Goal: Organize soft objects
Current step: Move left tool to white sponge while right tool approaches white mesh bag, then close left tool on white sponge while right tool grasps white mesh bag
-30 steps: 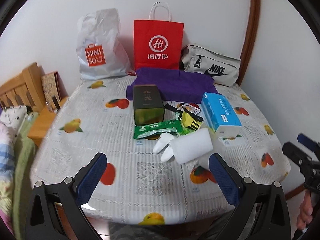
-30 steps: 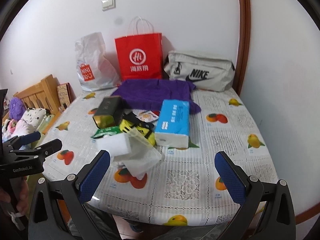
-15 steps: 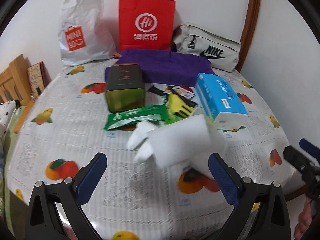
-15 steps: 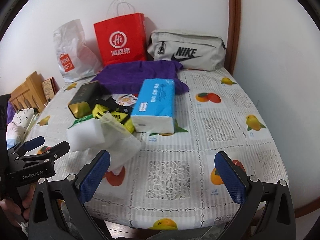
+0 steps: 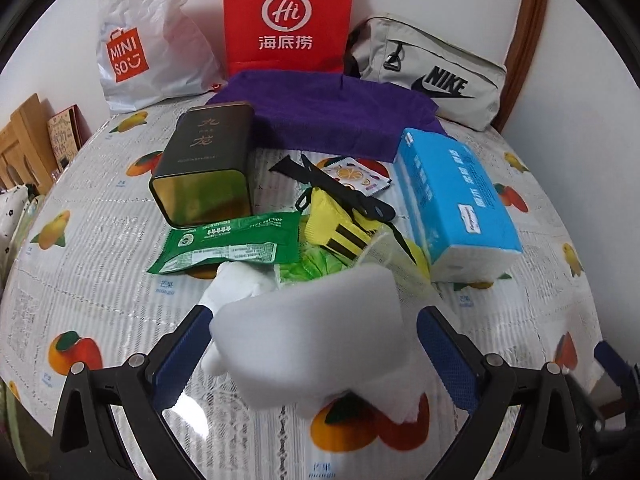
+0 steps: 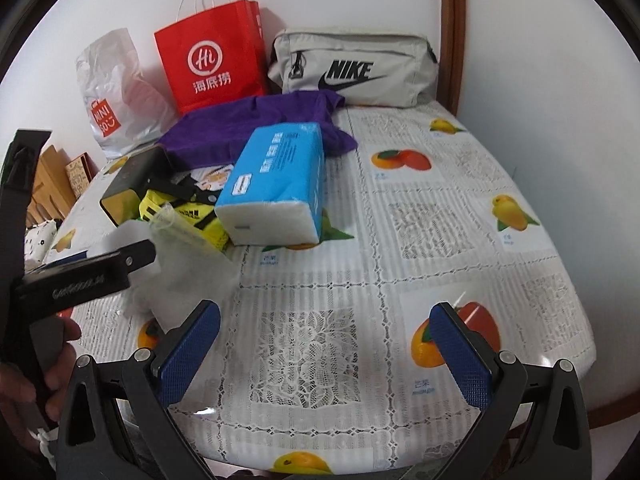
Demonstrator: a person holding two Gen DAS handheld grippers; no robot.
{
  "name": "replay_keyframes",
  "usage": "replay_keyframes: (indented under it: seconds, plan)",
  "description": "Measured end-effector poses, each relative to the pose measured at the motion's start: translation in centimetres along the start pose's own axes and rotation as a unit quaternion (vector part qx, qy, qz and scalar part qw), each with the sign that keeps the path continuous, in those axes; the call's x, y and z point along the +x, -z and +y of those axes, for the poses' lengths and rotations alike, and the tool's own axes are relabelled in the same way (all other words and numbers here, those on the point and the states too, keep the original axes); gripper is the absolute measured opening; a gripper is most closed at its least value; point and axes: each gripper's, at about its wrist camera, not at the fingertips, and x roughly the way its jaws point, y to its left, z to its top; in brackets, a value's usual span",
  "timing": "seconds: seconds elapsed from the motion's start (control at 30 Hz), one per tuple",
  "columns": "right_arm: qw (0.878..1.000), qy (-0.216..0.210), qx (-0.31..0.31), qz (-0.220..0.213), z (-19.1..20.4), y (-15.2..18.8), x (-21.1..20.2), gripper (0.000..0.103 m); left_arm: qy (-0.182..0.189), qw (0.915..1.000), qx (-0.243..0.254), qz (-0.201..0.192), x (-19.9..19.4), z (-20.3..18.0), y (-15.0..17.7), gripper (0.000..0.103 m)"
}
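Note:
A white foam block (image 5: 308, 344) lies near the table's front edge, on a clear plastic bag (image 6: 180, 268). My left gripper (image 5: 312, 332) straddles the block; its jaws are closing, and the right pad still stands apart from the block. A white fabric piece (image 5: 236, 284) pokes out behind the block. Further back lie a yellow striped pouch (image 5: 336, 224), a blue tissue pack (image 5: 452, 196) and a purple cloth (image 5: 328, 120). My right gripper (image 6: 324, 344) hangs open over bare tablecloth to the right, with nothing between its fingers.
A dark tin (image 5: 204, 168) and a green packet (image 5: 228, 244) lie left of the pouch. A white shopping bag (image 5: 144, 44), a red paper bag (image 5: 288, 16) and a grey sports bag (image 5: 432, 76) stand along the wall. Fruit-print tablecloth (image 6: 440, 208) covers the table.
My left gripper has come forward and down until the white block sits between its jaws. My right gripper has sunk toward the table's right side.

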Motion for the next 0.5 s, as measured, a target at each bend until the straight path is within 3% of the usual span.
replay_keyframes:
  seconds: [0.03, 0.23, 0.5]
  plan:
    - [1.0, -0.002, -0.002, 0.002, 0.1, 0.0, 0.2, 0.103, 0.005, 1.0, -0.006, -0.006, -0.1, 0.4, 0.1, 0.082]
    - [1.0, -0.019, -0.015, -0.002, 1.2, 0.1, 1.3, 0.103, 0.023, 0.9993, 0.006, -0.03, -1.9, 1.6, 0.1, 0.082]
    - [0.996, -0.091, -0.024, -0.004, 3.7, 0.0, 2.9, 0.103, -0.008, 0.9992, 0.016, -0.037, -2.7, 5.1, -0.7, 0.082]
